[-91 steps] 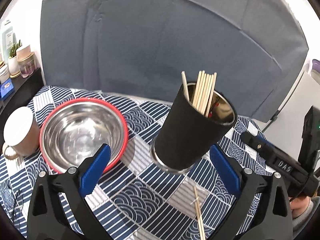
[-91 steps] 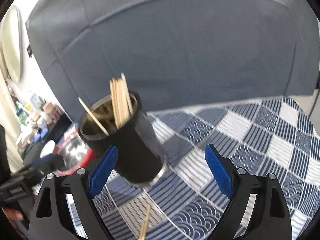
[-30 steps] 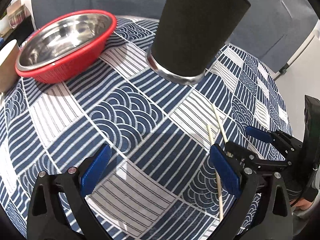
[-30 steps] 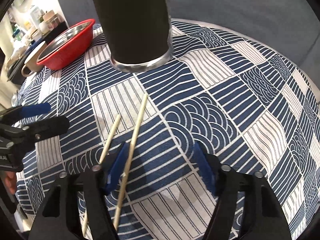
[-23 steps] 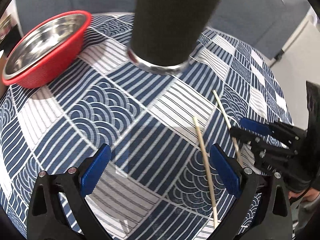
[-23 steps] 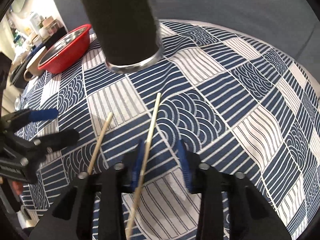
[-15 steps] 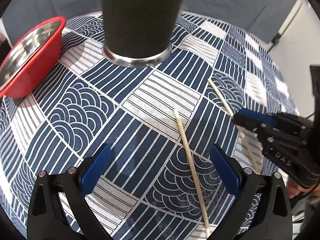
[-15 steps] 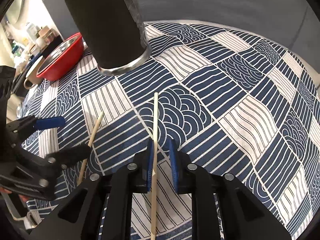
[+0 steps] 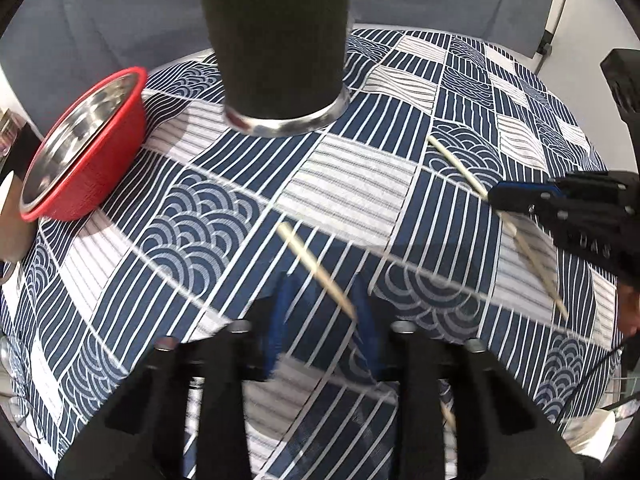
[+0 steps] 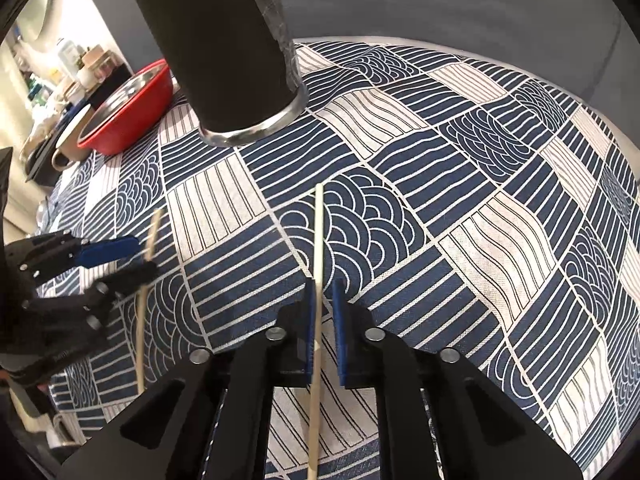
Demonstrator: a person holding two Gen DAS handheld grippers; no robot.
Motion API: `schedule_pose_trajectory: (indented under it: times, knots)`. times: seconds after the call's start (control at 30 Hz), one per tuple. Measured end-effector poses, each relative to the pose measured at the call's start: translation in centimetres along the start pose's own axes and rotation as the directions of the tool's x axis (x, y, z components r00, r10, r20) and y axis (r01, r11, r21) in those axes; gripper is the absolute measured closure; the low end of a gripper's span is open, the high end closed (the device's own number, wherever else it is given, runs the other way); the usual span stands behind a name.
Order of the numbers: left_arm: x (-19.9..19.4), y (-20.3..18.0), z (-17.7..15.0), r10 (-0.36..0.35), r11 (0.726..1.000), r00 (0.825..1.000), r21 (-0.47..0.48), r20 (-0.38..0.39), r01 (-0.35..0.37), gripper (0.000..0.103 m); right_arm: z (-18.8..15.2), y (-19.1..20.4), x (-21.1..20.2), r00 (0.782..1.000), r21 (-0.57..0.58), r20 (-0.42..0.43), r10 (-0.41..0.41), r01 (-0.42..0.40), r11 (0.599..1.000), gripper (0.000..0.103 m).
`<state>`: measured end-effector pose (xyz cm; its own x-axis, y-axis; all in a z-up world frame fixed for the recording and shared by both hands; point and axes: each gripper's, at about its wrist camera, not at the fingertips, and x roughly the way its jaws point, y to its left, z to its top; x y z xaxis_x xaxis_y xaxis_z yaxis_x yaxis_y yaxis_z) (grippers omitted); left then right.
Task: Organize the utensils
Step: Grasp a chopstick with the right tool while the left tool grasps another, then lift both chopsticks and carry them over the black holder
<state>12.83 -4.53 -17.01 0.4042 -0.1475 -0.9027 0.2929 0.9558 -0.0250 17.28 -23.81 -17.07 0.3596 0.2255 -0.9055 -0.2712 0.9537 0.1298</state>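
Note:
A tall black utensil cup [image 9: 276,40] with a steel base stands on the blue patterned tablecloth [image 9: 352,184]; it also shows in the right wrist view [image 10: 224,48]. Two wooden chopsticks lie on the cloth. My left gripper [image 9: 322,304] straddles one chopstick [image 9: 316,268], its blue pads [image 9: 276,328] a little apart on either side of it. My right gripper [image 10: 323,300] has its pads nearly together around the other chopstick [image 10: 318,248], which runs back between the fingers. The right gripper also shows in the left wrist view [image 9: 520,200].
A red bowl with a steel inside [image 9: 80,148] sits left of the cup, also in the right wrist view [image 10: 128,104]. A tan paper cup [image 10: 70,144] stands beyond it. Bottles and jars crowd a shelf at far left [image 10: 80,64].
Both grippers dropped from cup height to the cloth. The right jaws narrowed from wide open onto a chopstick. The left gripper slid over the other chopstick and its jaws have narrowed around it.

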Motion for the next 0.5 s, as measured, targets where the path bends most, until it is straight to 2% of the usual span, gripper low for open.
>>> schedule_pose_trajectory:
  times: [0.1, 0.2, 0.33, 0.5]
  knots:
    - [-0.3, 1.3, -0.5, -0.032, 0.999, 0.999, -0.042, -0.015, 0.031, 0.093, -0.1, -0.1, -0.1, 1.000, -0.001, -0.009, -0.003, 0.003, 1.000, 0.099]
    - [-0.5, 2.3, -0.8, -0.062, 0.995, 0.997, -0.078, -0.037, 0.059, 0.098, -0.1, -0.6, -0.2, 1.000, 0.009, -0.017, -0.008, 0.008, 1.000, 0.101]
    - [-0.6, 3.1, -1.0, -0.099, 0.987, 0.993, -0.136, -0.066, 0.089, 0.098, -0.1, -1.5, -0.4, 0.999, 0.048, -0.037, -0.020, 0.022, 0.999, 0.101]
    - [-1.3, 4.6, -1.2, -0.098, 0.980, 0.991, -0.184, -0.086, 0.080, 0.098, 0.0, -3.3, -0.9, 0.998, 0.099, -0.048, -0.037, 0.041, 0.994, 0.102]
